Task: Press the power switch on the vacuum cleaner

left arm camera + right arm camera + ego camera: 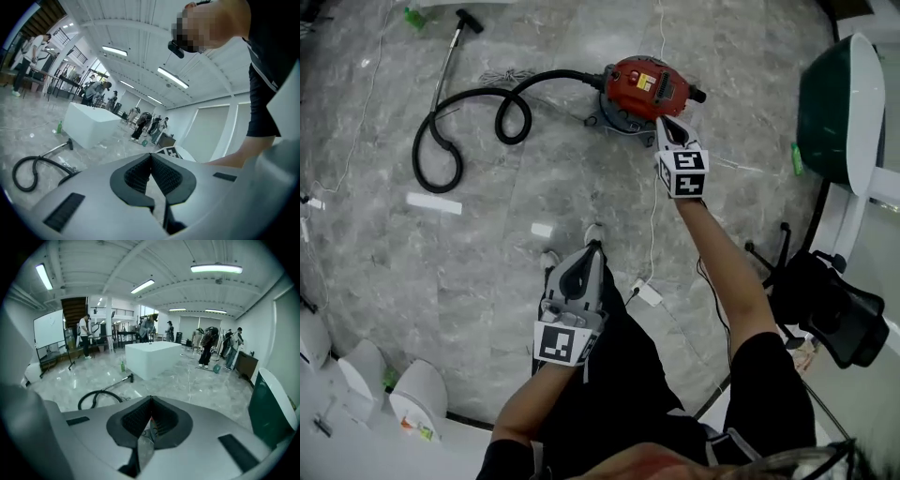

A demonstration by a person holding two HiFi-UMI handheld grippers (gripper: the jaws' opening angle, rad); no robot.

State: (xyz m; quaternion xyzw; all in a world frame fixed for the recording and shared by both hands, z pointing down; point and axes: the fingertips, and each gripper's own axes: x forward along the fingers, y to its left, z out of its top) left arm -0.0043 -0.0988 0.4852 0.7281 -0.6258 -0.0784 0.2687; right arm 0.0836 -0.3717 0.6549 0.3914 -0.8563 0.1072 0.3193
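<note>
A red canister vacuum cleaner (639,89) sits on the grey marble floor, its black hose (469,112) looping off to the left toward a metal wand (450,56). My right gripper (660,122) is stretched out with its shut tips at the vacuum's near right side; I cannot tell whether they touch it. In the right gripper view the jaws meet at the tips (151,400), with a sliver of red showing behind them. My left gripper (592,247) hangs low near my shoes, jaws shut on nothing (150,155).
A white cable (651,234) runs from the vacuum to a plug block (648,294) by my feet. A green-and-white chair (844,112) and black tripod gear (825,300) stand at the right. A white block (152,357) and several people are farther off.
</note>
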